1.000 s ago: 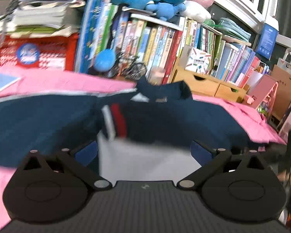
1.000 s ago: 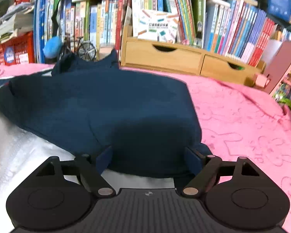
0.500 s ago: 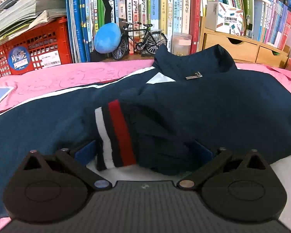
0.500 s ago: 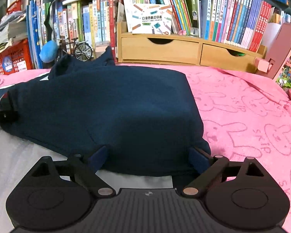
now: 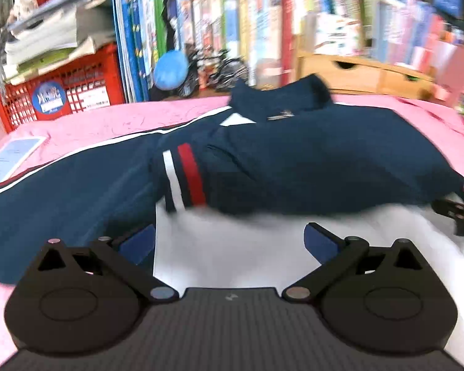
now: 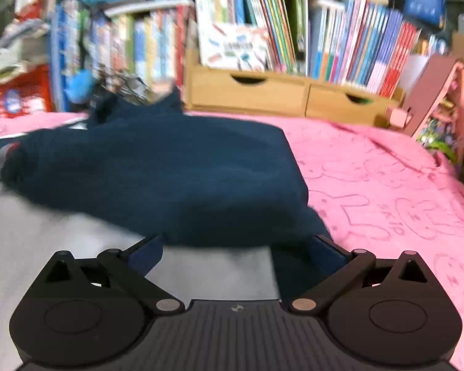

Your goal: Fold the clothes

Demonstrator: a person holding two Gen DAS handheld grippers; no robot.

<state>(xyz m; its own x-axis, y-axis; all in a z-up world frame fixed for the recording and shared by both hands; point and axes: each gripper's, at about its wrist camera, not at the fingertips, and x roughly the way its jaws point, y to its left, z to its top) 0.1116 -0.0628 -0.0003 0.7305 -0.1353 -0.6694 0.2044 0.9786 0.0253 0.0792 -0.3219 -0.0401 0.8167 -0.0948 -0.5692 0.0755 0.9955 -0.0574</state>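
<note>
A navy jacket [image 5: 309, 160] with a white lower part [image 5: 232, 253] lies on the pink cover [image 6: 386, 179]. One sleeve is folded across its chest, and the cuff [image 5: 184, 176] with white and red stripes points toward me. My left gripper [image 5: 229, 242] is open over the white cloth, a little short of the cuff, with nothing pinched. My right gripper [image 6: 235, 255] hovers at the jacket's near right edge [image 6: 201, 216]. Its jaws are opening, and cloth lies under them but the pads do not press on it. In the left wrist view the right gripper [image 5: 454, 213] also shows at the right edge.
Behind the jacket stand rows of books [image 6: 340, 37], a wooden drawer box [image 6: 294, 95], a red crate [image 5: 71, 92], a blue ball [image 5: 170, 69] and a small model bicycle [image 5: 222, 65]. A blue card [image 5: 12, 154] lies at far left. A pink toy house [image 6: 433, 92] stands at right.
The left gripper has drawn back, so the striped cuff now lies farther ahead instead of between its fingers. The right gripper's fingers have spread wider and it has backed off slightly from the navy cloth.
</note>
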